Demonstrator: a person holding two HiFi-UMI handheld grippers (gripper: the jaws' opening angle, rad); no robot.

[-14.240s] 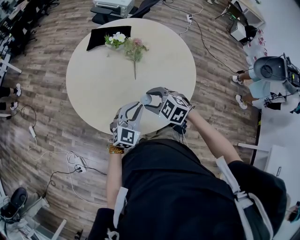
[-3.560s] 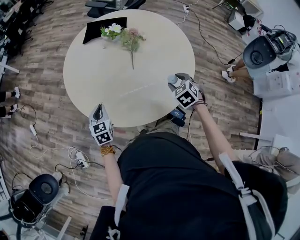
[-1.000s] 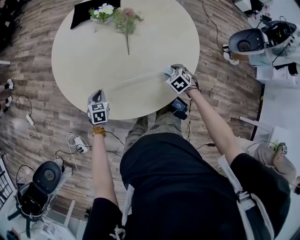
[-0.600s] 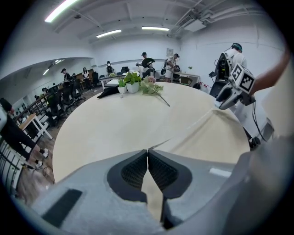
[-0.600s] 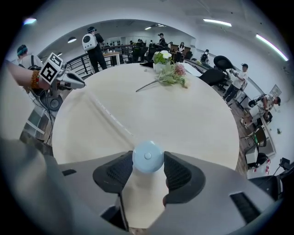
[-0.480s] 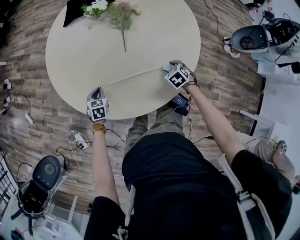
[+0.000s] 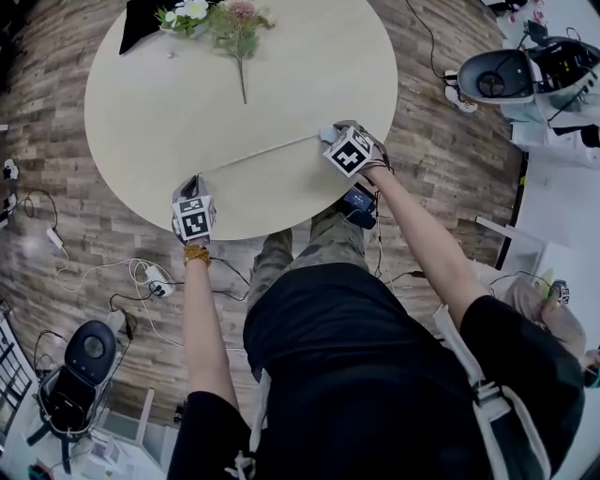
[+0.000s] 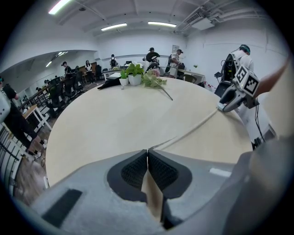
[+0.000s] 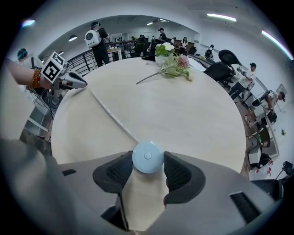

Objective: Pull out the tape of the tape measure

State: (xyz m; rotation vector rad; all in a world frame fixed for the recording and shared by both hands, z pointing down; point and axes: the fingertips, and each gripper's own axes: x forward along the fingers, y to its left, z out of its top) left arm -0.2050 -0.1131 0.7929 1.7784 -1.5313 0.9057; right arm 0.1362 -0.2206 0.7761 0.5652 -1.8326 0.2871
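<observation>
My right gripper (image 9: 148, 158) is shut on a round pale blue tape measure case (image 9: 148, 156), which sits low over the near right rim of the round beige table (image 7: 187, 103). The thin tape (image 7: 262, 152) runs out of the case and stretches leftward across the tabletop. My left gripper (image 8: 148, 150) is shut on the tape's end (image 8: 161, 144) at the table's near left edge. In the head view the left gripper (image 7: 193, 181) and the right gripper (image 7: 330, 136) stand far apart. Each gripper view shows the other gripper at the tape's far end.
At the far side of the table lie flowers (image 7: 234, 21) with a long stem, small white pots (image 8: 131, 79) and a black cloth (image 7: 139, 17). Cables (image 7: 141, 281) and floor devices (image 7: 84, 352) lie around on the wood floor. People stand in the background.
Early on the grippers were close together; now they are wide apart with the tape drawn out. Over the last second both grippers sank toward the tabletop, tape still stretched.
</observation>
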